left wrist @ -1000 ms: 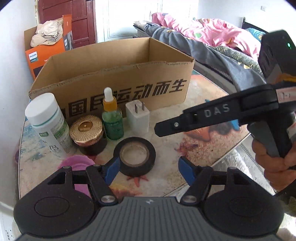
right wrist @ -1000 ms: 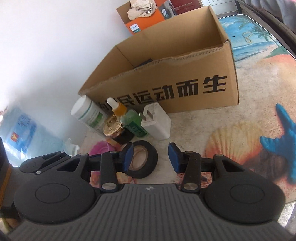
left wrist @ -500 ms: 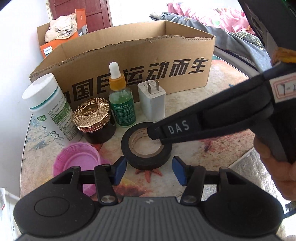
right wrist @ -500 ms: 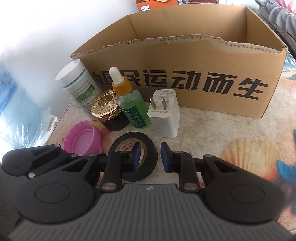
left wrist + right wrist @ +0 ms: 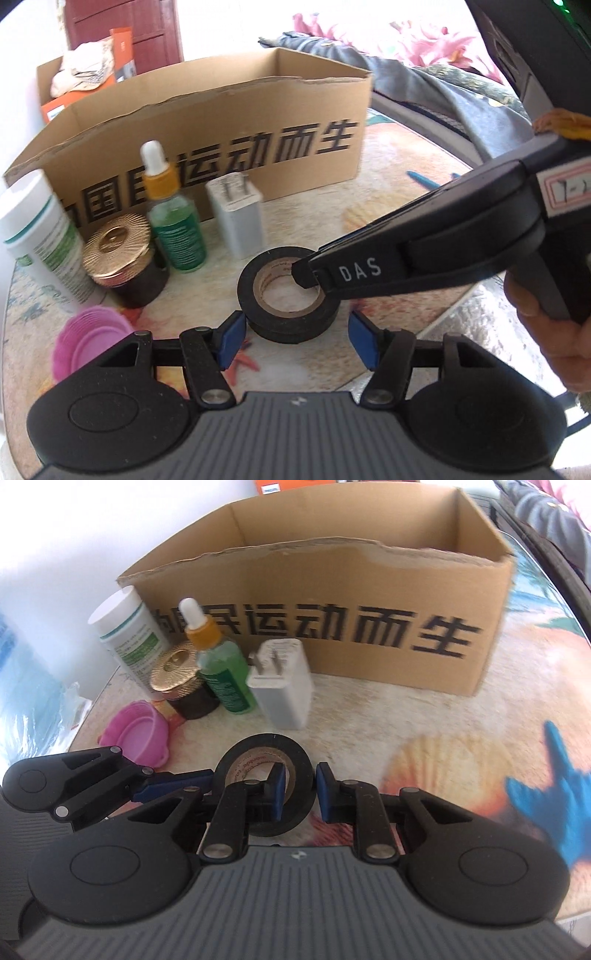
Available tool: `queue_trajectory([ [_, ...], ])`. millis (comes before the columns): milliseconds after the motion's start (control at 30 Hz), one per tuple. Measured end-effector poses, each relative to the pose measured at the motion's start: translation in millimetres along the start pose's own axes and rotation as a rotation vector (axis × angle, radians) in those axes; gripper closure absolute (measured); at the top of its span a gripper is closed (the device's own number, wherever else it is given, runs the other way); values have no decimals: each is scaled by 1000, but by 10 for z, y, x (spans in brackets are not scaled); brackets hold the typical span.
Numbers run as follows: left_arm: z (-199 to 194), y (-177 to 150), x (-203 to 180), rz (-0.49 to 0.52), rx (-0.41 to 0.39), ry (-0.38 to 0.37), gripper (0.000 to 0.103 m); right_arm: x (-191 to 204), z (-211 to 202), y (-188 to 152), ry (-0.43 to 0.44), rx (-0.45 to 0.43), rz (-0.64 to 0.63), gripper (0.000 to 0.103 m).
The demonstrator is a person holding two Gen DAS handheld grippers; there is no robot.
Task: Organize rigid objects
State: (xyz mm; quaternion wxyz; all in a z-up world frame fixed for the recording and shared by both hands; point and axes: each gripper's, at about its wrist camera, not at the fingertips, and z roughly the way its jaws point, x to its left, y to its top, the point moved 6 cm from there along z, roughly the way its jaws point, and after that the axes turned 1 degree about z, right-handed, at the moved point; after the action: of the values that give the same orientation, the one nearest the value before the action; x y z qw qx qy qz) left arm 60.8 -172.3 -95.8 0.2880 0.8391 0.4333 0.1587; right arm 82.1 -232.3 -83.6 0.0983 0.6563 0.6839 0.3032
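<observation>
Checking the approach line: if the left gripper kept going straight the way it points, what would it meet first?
Most likely the black tape roll, lying just ahead between the left gripper's open fingers. The right gripper already pinches its rim. Depth is uncertain.

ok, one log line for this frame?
right gripper: shut on tape roll wall | left gripper: open, tape roll between fingers | cardboard box: behind

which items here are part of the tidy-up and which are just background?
In play:
- black tape roll, pinched through its wall by the right gripper
- left gripper, open beside the roll
- cardboard box
- white charger, dropper bottle, gold-lid jar, white bottle, pink cup

Background:
- bed
- orange box
</observation>
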Motion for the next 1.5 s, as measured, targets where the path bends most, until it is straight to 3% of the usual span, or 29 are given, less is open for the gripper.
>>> queue_trajectory([
  [200,72,3,-84,53,-5,20,37,-94,-68,-61,-7,-13,25,86],
  [400,141,45,-36,32,-7,-2,32,-66,-55,-54,-20,-20,-5,86],
  [733,117,54,-79,47,-34,-6,38,-40,-62,-49,-25,-33,-42,86],
  [933,-149,184,-90,51,-104,3,38,73,-373,58,-44,-108,-67,86],
  [1067,-549,460,-37,88,-205,75,38,260,-747,329,-45,-221,-136,86],
  [1233,-891,941,229,109,-301,158,38,500,-1039,922,-27,-339,-250,86],
  [1367,-842,1337,586,91,-265,158,38,516,-914,1475,26,-296,-269,86],
  [1500,-457,1736,1047,41,-120,114,38,412,-443,2053,79,-146,-211,86],
])
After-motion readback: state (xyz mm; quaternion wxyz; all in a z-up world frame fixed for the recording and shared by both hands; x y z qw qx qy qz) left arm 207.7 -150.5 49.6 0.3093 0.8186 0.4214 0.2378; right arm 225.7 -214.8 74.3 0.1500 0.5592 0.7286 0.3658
